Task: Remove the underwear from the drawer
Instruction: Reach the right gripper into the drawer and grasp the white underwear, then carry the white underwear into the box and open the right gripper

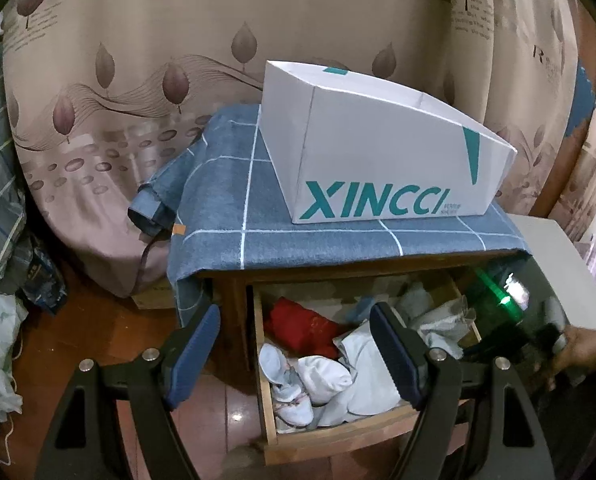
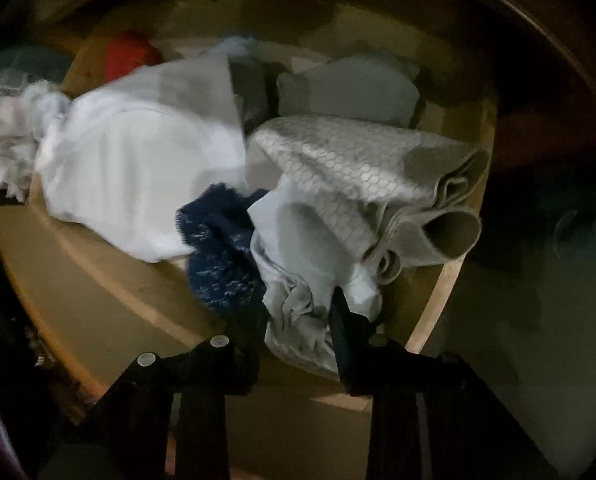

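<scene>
While my right tongs [image 2: 298, 312] point down into the open drawer [image 1: 266, 364], their jaws are pinched on a bunched fold of the pale underwear [image 2: 298, 280] lying near the drawer's front right corner, beside a navy cloth [image 2: 222, 248]. My left tongs [image 1: 294, 352] hang wide open and empty above the drawer front. The underwear looks light, soft and limp, so I judge a gathered fold the best hold; a thin edge could slip.

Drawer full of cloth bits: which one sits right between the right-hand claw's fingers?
The pale blue-grey crumpled cloth, bunched between the right gripper fingers; the fuzzy navy piece lies just left of it.
</scene>
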A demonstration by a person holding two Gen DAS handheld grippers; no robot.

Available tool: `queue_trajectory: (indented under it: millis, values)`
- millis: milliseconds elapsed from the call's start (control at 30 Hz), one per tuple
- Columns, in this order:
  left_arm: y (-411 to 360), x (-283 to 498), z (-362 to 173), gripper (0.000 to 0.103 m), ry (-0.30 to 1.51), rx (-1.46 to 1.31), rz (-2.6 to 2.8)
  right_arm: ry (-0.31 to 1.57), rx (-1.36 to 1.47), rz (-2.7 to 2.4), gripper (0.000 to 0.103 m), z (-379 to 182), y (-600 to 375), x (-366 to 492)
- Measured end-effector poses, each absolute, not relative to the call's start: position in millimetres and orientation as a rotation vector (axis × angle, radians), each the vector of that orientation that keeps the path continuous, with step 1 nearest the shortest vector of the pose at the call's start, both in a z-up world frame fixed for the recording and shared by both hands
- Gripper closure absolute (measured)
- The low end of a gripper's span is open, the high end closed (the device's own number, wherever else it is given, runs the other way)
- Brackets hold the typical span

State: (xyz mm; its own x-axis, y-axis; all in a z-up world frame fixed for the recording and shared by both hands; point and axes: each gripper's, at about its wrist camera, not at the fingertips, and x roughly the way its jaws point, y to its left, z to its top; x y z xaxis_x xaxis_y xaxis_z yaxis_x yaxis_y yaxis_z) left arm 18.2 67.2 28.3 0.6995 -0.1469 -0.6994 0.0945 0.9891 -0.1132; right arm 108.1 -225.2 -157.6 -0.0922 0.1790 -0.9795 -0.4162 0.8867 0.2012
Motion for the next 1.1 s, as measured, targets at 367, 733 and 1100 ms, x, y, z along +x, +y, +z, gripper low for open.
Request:
queue_trajectory:
  millis: [367, 733, 1100]
  values:
    - [66, 20, 28, 0.023, 0.791, -0.069, -0.133, 1.245, 0.010, 0.647, 0.090, 8, -236, 65]
    - [64, 16, 29, 0.023, 0.781, -0.056, -0.149, 0.810, 0.116, 0.724, 0.090, 220, -211, 116]
    - [73, 21, 27, 0.023, 0.796, -0.111, -0.158, 0.919, 0.041, 0.473, 0.093, 141, -185, 249]
